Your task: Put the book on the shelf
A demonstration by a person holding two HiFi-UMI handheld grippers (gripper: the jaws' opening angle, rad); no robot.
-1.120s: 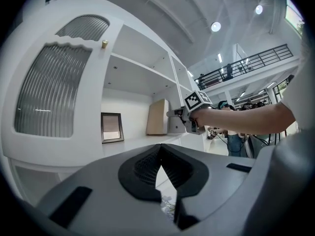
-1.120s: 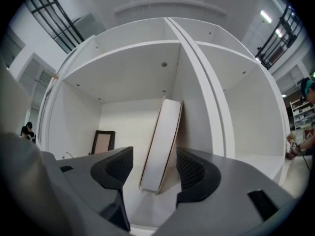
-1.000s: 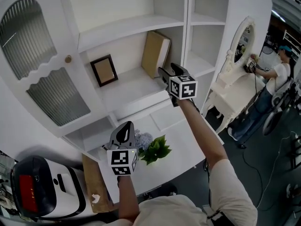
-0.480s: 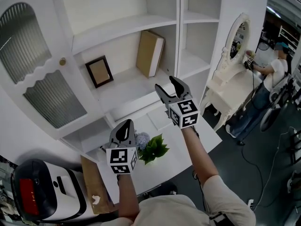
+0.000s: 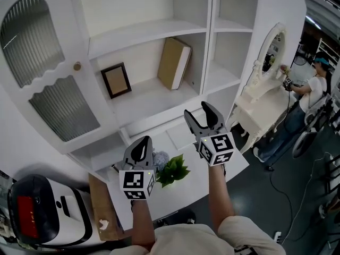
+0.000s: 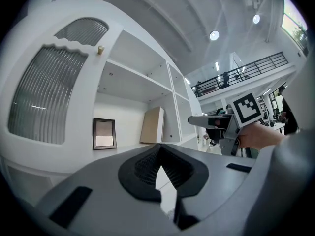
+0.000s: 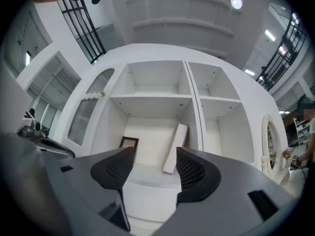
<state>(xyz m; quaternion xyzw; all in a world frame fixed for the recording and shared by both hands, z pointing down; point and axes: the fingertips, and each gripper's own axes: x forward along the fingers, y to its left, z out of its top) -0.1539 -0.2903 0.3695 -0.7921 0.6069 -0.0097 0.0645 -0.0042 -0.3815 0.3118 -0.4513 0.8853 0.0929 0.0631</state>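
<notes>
A tan book (image 5: 175, 62) stands leaning against the right wall of the white shelf's (image 5: 154, 97) middle bay; it also shows as the book (image 7: 176, 147) and the book (image 6: 152, 125). My right gripper (image 5: 204, 116) hangs open and empty well below and in front of that bay, apart from the book. Over the counter at lower left my left gripper (image 5: 139, 149) is held with its jaws together and nothing between them. In the left gripper view the right gripper (image 6: 197, 121) shows to the right.
A small dark picture frame (image 5: 117, 79) leans at the back left of the same bay. A green plant (image 5: 172, 169) sits on the white counter (image 5: 212, 174). A white vanity with an oval mirror (image 5: 268, 49) stands at right, a person (image 5: 311, 97) beside it. A black-and-white machine (image 5: 40, 214) is at lower left.
My right gripper has drawn back and down from the shelf bay, open and empty, while the book stays leaning in the bay. The left gripper has barely moved.
</notes>
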